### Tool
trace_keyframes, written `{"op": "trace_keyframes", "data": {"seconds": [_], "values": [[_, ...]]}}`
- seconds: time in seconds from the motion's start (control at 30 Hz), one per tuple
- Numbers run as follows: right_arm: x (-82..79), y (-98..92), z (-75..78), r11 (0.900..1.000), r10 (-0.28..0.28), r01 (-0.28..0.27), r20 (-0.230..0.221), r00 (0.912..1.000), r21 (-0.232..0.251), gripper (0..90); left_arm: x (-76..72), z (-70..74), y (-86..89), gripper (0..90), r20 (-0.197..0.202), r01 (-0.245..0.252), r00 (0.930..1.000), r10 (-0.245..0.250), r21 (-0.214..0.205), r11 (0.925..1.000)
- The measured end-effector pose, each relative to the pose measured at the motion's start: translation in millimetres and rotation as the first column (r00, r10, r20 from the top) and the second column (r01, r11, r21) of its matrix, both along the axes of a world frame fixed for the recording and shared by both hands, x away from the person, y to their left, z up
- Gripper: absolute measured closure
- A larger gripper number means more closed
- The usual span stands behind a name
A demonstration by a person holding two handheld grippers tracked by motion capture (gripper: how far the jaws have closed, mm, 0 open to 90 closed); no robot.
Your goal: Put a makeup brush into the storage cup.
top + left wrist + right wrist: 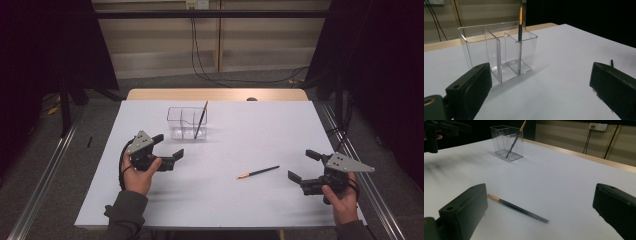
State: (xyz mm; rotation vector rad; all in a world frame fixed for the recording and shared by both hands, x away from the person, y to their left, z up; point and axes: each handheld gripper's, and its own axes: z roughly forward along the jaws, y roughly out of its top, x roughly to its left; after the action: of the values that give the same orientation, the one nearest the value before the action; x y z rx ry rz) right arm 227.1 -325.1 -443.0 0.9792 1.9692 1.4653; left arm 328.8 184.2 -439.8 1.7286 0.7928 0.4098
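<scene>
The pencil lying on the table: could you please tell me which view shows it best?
The right gripper view: the lying pencil fills the foreground between the open tongs, its orange end clear. The high view shows it small; the left gripper view, a dark tip at most.

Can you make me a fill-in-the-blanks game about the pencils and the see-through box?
1. The number of pencils standing in the clear box is ____.
2. The other pencil lies flat on the ____.
3. That pencil is nearer the ____ gripper.
4. Both grippers' jaws are ____.

Missing words: one; table; right; open.
</scene>
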Motion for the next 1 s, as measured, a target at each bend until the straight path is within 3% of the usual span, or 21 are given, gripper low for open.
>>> {"op": "trace_keyframes", "data": {"seconds": [0.63,0.73,1.0], "values": [[0.9,1.7,-1.2,0.9997,0.001,-0.001,-0.011,0.9999,-0.026,0.0,0.1,-0.6,4.8,4.0,0.011,0.020,0.9997,-0.020,-0.004,0.9998],[0.3,2.3,-1.7,0.9998,0.005,-0.005,-0.023,0.9997,-0.020,0.0,-0.6,1.2,8.2,4.0,0.013,-0.009,0.9999,0.009,-0.016,0.9998],[3.9,4.5,-2.7,0.9993,0.019,-0.020,-0.032,0.9993,-0.030,0.0,-4.1,5.0,14.5,4.0,0.023,-0.013,0.9996,0.013,-0.026,0.9996]]}}
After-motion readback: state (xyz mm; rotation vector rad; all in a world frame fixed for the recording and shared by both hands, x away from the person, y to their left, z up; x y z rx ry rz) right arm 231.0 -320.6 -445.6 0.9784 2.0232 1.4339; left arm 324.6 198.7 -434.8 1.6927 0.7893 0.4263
